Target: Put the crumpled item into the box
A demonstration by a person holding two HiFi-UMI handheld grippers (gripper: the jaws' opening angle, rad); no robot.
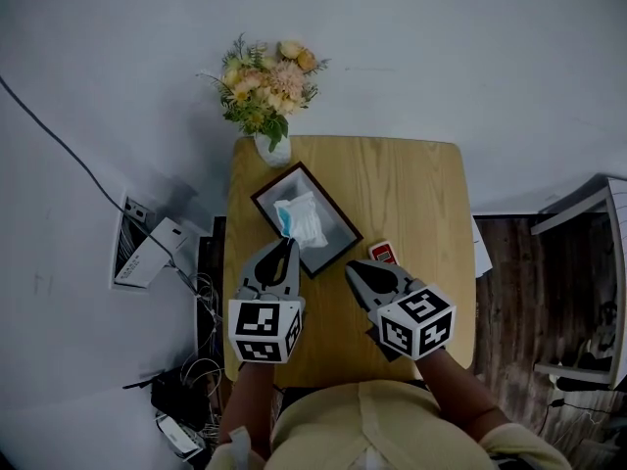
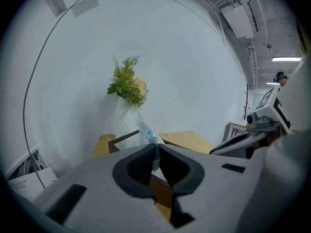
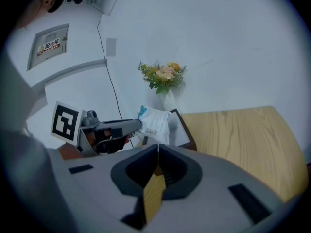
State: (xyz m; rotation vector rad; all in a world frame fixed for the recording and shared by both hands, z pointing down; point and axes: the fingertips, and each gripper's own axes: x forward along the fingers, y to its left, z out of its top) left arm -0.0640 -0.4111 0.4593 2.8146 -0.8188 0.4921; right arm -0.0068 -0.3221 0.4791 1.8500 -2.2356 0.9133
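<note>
- Left gripper [image 1: 287, 244]: jaws pressed together on a thin fold of the wrapper [image 1: 302, 219]. In the left gripper view the fold stands up from between the jaw tips.
- Right gripper [image 1: 350, 267]: jaws pressed together with nothing between them. It sits just right of the left gripper, above the table [image 1: 416, 194].
- Wrapper, appearance: crumpled white plastic film with one blue corner. The right gripper view shows rows of fine dark print on its face [image 3: 154, 122], too small to read.
- Wrapper, position: hanging from the left gripper's tip over the inside of the box [image 1: 274, 182]. Whether its lower end touches the box floor cannot be told.
- Box: shallow and rectangular, with a dark rim and a pale inside. It lies at an angle on the left half of the wooden table.
- Red packet [image 1: 382, 253]: flat on the table, just right of the box, near the right gripper's tip. It has a white patch; its print is unreadable.
- Vase [image 1: 276, 149]: white, at the table's far edge, holding yellow and peach flowers [image 1: 265, 84].
- Wall sign [image 3: 50, 46]: white with red characters, not legible.
</note>
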